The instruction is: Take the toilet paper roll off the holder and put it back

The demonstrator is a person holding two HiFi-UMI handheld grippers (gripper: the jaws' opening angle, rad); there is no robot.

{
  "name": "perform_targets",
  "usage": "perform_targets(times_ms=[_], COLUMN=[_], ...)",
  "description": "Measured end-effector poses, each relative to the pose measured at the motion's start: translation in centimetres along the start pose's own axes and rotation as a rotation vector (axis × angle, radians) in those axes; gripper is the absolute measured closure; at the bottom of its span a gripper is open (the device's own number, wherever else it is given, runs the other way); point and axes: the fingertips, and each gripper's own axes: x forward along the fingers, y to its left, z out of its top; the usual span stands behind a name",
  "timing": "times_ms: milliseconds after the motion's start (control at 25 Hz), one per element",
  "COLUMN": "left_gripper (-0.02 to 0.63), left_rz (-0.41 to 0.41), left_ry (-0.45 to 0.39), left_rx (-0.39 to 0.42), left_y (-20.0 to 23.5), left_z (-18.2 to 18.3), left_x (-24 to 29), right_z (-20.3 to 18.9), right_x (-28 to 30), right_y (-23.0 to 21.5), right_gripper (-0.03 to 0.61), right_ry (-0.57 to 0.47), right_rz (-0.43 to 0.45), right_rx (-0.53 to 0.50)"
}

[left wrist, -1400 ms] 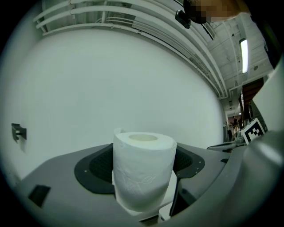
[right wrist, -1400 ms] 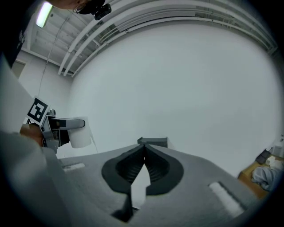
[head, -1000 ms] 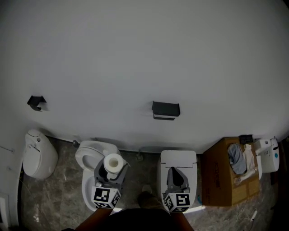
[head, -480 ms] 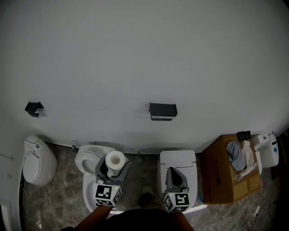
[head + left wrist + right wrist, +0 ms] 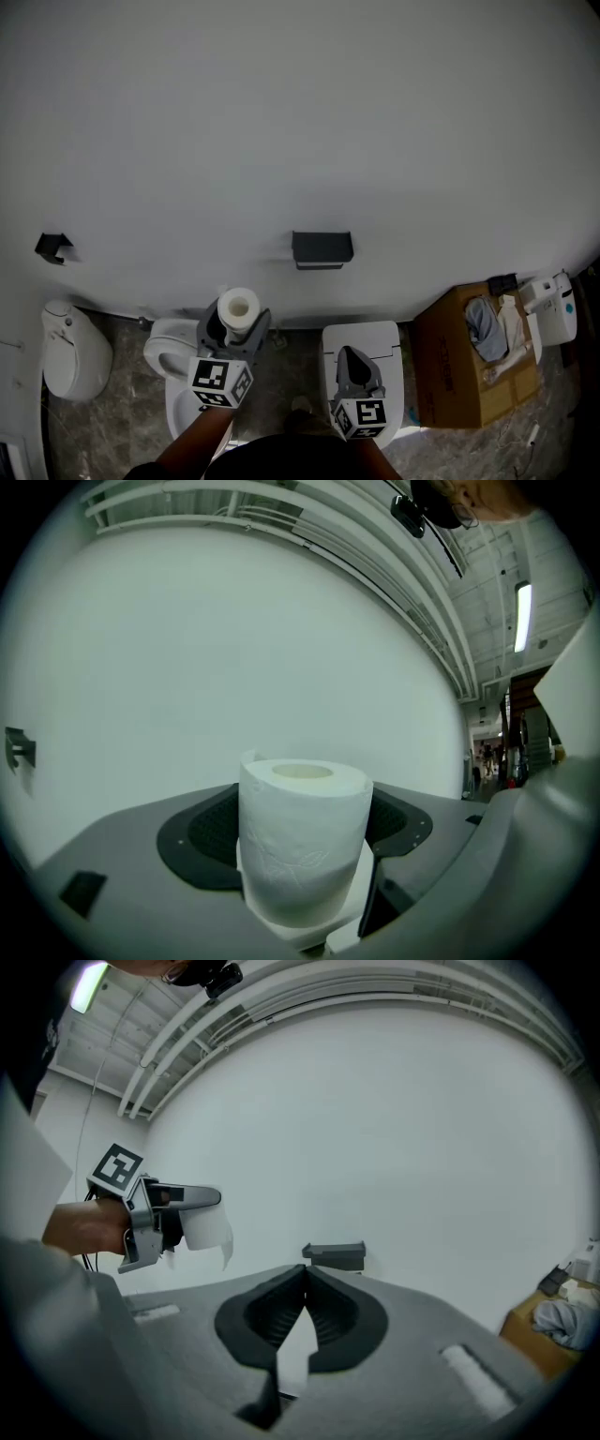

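Note:
A white toilet paper roll (image 5: 238, 306) stands upright between the jaws of my left gripper (image 5: 236, 322), which is shut on it and held level in front of the white wall. In the left gripper view the roll (image 5: 302, 841) fills the gap between the dark pads (image 5: 208, 834). The dark holder (image 5: 322, 247) is fixed on the wall, up and to the right of the roll, with nothing on it. My right gripper (image 5: 352, 357) is shut and holds nothing. Its own view shows the holder (image 5: 335, 1255) just beyond the closed tips, and the roll (image 5: 207, 1228) off to the left.
A white toilet (image 5: 169, 354) stands below the left gripper and a closed white toilet (image 5: 367, 339) below the right one. A cardboard box (image 5: 448, 367) with cloth sits at the right. A white bin (image 5: 73, 349) and a second small dark wall fitting (image 5: 52, 247) are at the left.
My left gripper has carried the roll up and towards the wall, nearer the holder's height. The right gripper has shifted a little. The head view has tilted, so the wall fittings sit lower.

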Motion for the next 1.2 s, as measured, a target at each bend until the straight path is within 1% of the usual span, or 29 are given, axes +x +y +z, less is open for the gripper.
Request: perform_targets(times_ms=[200,400,520,680,760,840,960,1080,1200], left_gripper=[0.245,0.245,0.245,0.245,0.245,0.245,0.245,0.245,0.245], left_rz=[-0.016,-0.035,-0.055,-0.086,-0.094,-0.101,-0.116,-0.127,-0.119], left_ry=[-0.012,-0.026,-0.002,-0.003,0.014,0.039,0.052,0.058,0.078], left_rx=[0.01,0.013,0.014,0.0,-0.017,0.003,0.07,0.072,0.079], left_y=[-0.2,-0.6,-1.5,-2.7,-3.1,-3.6,-4.9,-5.8,-5.9], left_z=[1.9,2.2,1.3,-0.3,-1.3,-2.4,-3.3,-4.0,-4.9], left_x=[7.2,14.0,17.8,22.2,24.1,25.8,27.5,28.8,29.6], right_z=[0.6,0.7,0.2,0.5,1.0,1.2,0.1,-0.3,0.0], right_x=[2.9,5.3,6.4,7.4,8.0,8.4,8.8,9.1,9.2], right_y=[-2.5,-4.5,-6.1,-8.1,-8.5,-8.9,-10.0,-11.1,-12.0], right_gripper=[0.578,0.578,0.578,0.578,0.578,0.578,0.578,0.578,0.578], right_ry=[-0.007,-0.008,0.006,0.012,0.004,0.005,0.027,0.035,0.027], right_rz=[0.008,0.015,0.013,-0.004,-0.002,0.005,-0.002,-0.012,-0.017], right_rx=[0.015,0.032,0.043,-0.001,-0.009,0.003,0.009,0.002,0.001])
